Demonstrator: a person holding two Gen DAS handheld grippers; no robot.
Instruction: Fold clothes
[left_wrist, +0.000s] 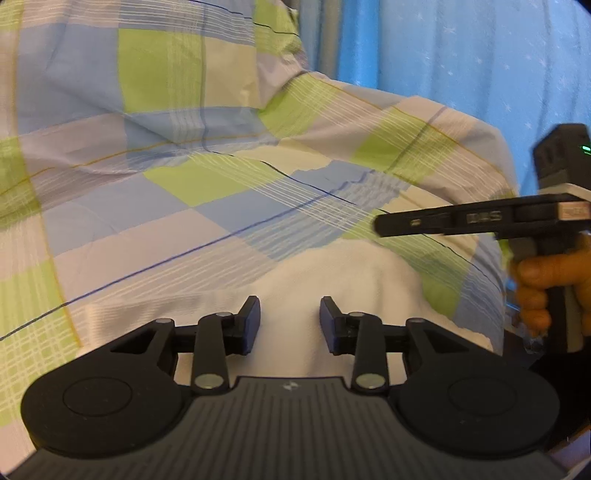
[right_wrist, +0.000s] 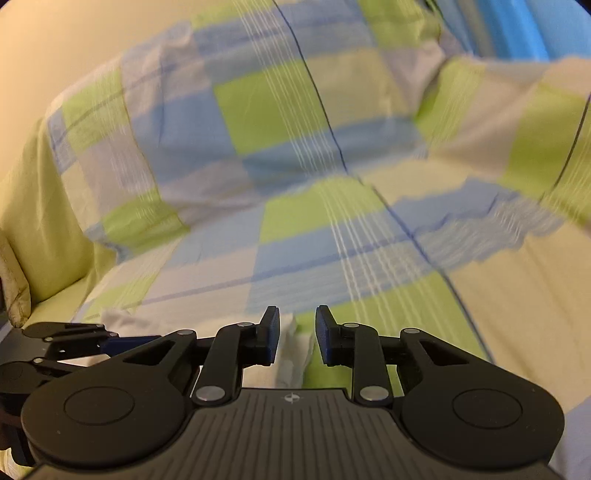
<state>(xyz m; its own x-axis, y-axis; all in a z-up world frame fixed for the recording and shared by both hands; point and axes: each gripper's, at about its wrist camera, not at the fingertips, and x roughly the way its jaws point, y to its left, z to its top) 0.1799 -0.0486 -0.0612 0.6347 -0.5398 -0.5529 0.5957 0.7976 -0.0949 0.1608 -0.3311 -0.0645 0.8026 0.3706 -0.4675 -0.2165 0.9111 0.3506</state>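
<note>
The checked bedding (left_wrist: 221, 177) in green, blue and pale squares is the largest item and fills most of both wrist views; it lies rumpled, with a raised fold toward its far side. Behind the bedding, a blue curtain (left_wrist: 461, 55) with small pale marks hangs at upper right in the left view. To the left of the bedding in the right view, a plain green pillow (right_wrist: 48, 221) rests against a pale wall (right_wrist: 55, 37). A white cloth (left_wrist: 332, 280), the item to be folded, lies on the near part of the bedding, directly under and ahead of the left gripper (left_wrist: 290, 321). The left gripper's jaws are spread, with cloth visible in the gap and no grip on it. The right gripper (right_wrist: 297, 334) sits over the near edge of the bedding, jaws also apart and holding nothing; a strip of the cloth shows between them. A hand (left_wrist: 546, 288) holds the right gripper's handle.
</note>
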